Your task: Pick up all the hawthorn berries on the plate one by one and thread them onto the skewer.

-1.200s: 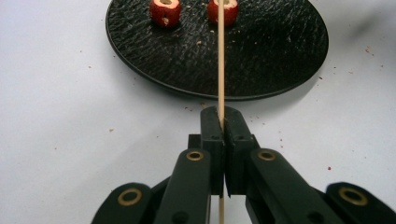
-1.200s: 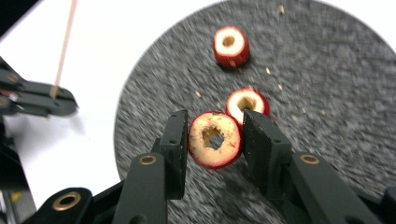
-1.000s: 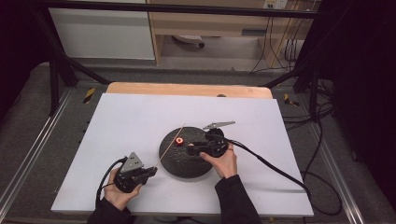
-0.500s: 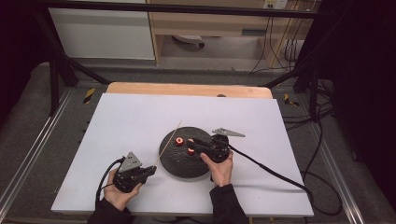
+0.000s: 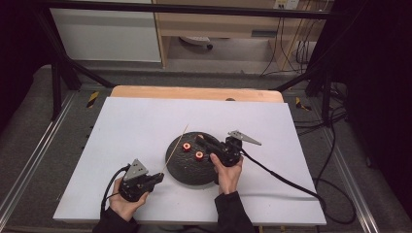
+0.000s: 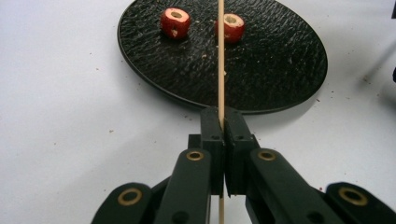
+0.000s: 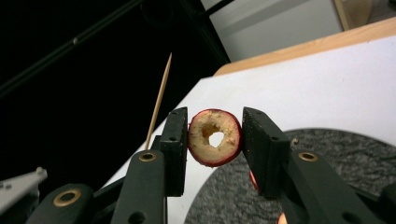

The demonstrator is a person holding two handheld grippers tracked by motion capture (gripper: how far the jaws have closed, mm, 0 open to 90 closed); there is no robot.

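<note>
A thin wooden skewer [image 6: 220, 56] is clamped in my left gripper [image 6: 221, 122], which rests low on the white table at the front left [image 5: 156, 177]. The stick slants up over the black round plate [image 5: 192, 170]. On the plate lie two red cored fruit rings [image 5: 186, 147] [image 5: 199, 155]. My right gripper [image 7: 215, 122] is shut on a third red ring [image 7: 200, 140], whose hole faces the camera. In the high view that gripper [image 5: 204, 141] hovers over the plate's right side, a short way from the skewer tip [image 7: 161, 88].
The white table top [image 5: 121, 121] has open room at the left, back and right of the plate. A wooden edge [image 5: 194, 92] runs along the far side. Cables trail from both grippers towards the front and right.
My right hand has turned and shifted a little to the right above the plate, still with the fruit ring in its jaws. The left hand and skewer have stayed put.
</note>
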